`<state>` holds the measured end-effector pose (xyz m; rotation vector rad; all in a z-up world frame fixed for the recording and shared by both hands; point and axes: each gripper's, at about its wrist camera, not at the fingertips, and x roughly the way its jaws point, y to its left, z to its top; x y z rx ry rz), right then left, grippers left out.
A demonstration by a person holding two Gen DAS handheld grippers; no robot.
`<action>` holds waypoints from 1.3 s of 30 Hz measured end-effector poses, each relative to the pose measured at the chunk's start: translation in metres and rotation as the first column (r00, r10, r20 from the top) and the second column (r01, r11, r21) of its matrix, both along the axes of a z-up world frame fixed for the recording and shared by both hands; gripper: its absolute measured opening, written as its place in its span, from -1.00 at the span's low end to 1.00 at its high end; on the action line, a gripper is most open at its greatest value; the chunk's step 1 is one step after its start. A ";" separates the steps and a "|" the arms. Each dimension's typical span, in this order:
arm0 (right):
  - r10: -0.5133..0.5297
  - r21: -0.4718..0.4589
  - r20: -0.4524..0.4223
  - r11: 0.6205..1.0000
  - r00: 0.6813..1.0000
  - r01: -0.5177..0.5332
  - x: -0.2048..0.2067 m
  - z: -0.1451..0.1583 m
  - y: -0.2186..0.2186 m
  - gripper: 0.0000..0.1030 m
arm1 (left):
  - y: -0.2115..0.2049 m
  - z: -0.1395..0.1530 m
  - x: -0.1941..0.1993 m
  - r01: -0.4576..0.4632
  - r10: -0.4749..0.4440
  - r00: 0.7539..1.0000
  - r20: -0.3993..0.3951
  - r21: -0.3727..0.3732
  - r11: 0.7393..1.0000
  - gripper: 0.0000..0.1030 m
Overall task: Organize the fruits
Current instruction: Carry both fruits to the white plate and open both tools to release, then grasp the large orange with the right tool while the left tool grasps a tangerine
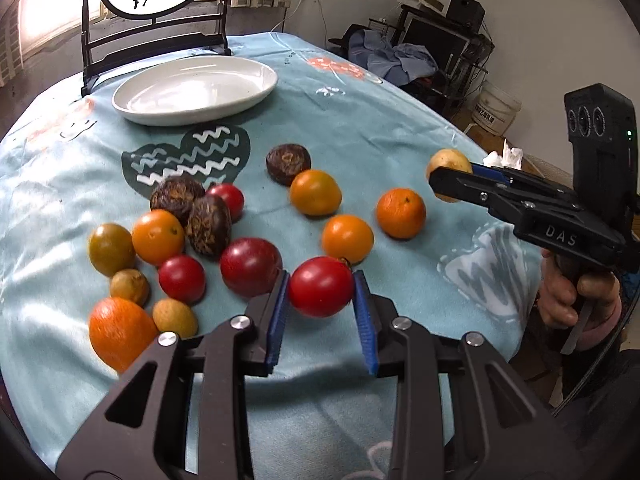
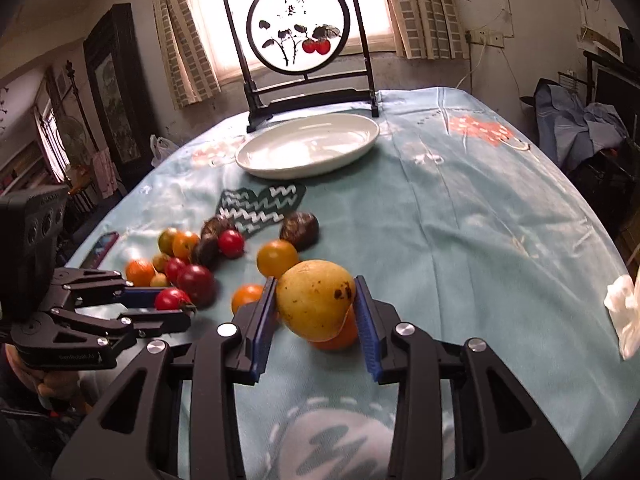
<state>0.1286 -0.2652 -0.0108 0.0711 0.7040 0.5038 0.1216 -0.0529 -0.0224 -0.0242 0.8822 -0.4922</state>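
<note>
Left tongs (image 1: 321, 294) gripping red tomato (image 1: 321, 286), right tongs (image 2: 316, 306) gripping mango (image 2: 314, 300)

Two low, close wrist views toward the white plate (image 1: 192, 94), sharing the fruit-strewn tablecloth (image 2: 460, 216).

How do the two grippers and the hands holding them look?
Both grippers, left and right, are matte black linkages with silver pivot bolts and ribbed blue pads. The right one bears white "DAS" lettering and a black camera block. A bare hand grips its handle.
</note>
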 end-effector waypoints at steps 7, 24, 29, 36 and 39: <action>0.075 -0.018 0.042 0.997 0.996 -0.074 0.100 0.044 0.041 -0.25 | 0.031 0.056 0.098 -0.091 0.088 0.989 0.122 0.024 0.996 -0.38; 0.064 -0.206 -0.178 0.973 0.982 -0.101 0.248 -0.010 0.128 -0.13 | 0.064 0.024 0.250 -0.312 0.308 0.950 0.050 0.181 0.933 0.68; 0.096 -0.162 -0.089 0.981 0.991 -0.109 0.199 0.025 0.107 0.10 | 0.070 0.054 0.206 -0.297 0.288 0.954 0.082 0.133 0.946 0.83; 0.081 -0.195 0.059 0.978 0.995 -0.068 0.087 0.041 0.064 0.15 | 0.078 0.066 0.101 -0.340 0.316 0.931 0.182 0.114 0.934 0.94; 0.046 -0.216 0.072 0.976 0.996 -0.030 0.046 0.026 0.051 0.15 | 0.082 0.053 0.054 -0.344 0.323 0.930 0.177 0.100 0.934 0.95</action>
